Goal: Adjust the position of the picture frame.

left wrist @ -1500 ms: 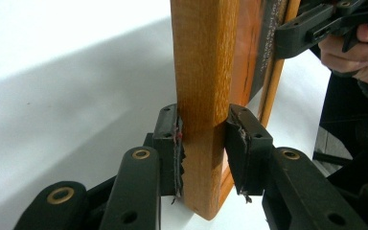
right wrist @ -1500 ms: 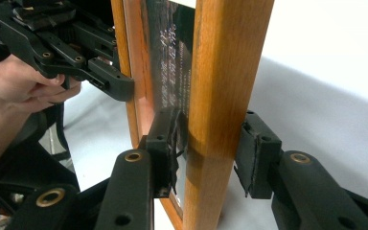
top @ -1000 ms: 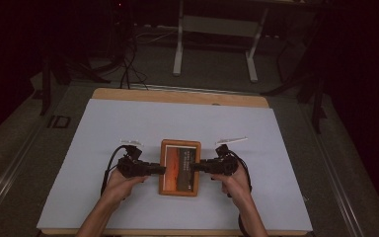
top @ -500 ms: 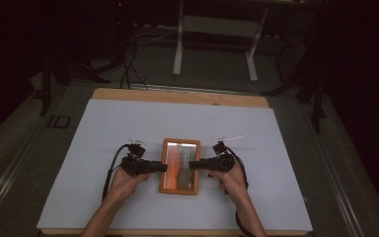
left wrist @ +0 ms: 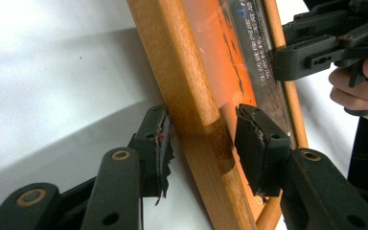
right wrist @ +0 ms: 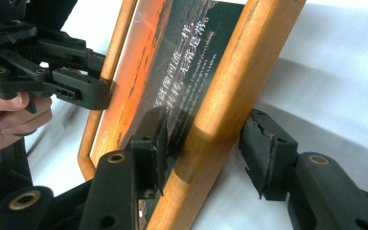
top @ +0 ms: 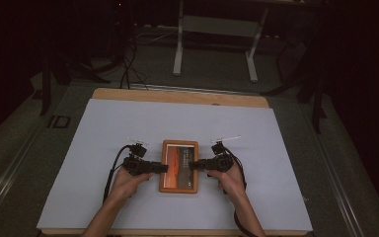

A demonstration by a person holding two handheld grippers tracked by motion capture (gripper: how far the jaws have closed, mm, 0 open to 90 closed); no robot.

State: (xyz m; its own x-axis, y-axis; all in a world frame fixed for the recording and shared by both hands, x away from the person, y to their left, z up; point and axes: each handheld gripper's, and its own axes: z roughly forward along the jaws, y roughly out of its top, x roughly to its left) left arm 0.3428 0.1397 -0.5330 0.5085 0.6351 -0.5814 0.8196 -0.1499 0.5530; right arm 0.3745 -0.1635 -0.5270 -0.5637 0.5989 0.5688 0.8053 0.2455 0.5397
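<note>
A wooden picture frame [top: 179, 166] with an orange and dark print lies flat on the white table cover. My left gripper [top: 164, 168] reaches its left rail and my right gripper [top: 192, 165] its right rail. In the left gripper view the rail [left wrist: 187, 81] sits between the left gripper [left wrist: 201, 139] pads, and a gap shows on the glass side. In the right gripper view the rail [right wrist: 230, 81] stands between the right gripper [right wrist: 203, 143] pads, the outer pad well clear. Both pairs of jaws have just been opening around the rails.
The white cover [top: 128, 128] spreads over a wooden table [top: 177, 96], with free room on every side of the frame. Beyond the far edge, a metal stand [top: 212, 49] and cables [top: 128, 64] sit on the dark floor.
The right hand has sunk a little. The frame lies in about the same spot between the two hands, and both grippers stay at its sides.
</note>
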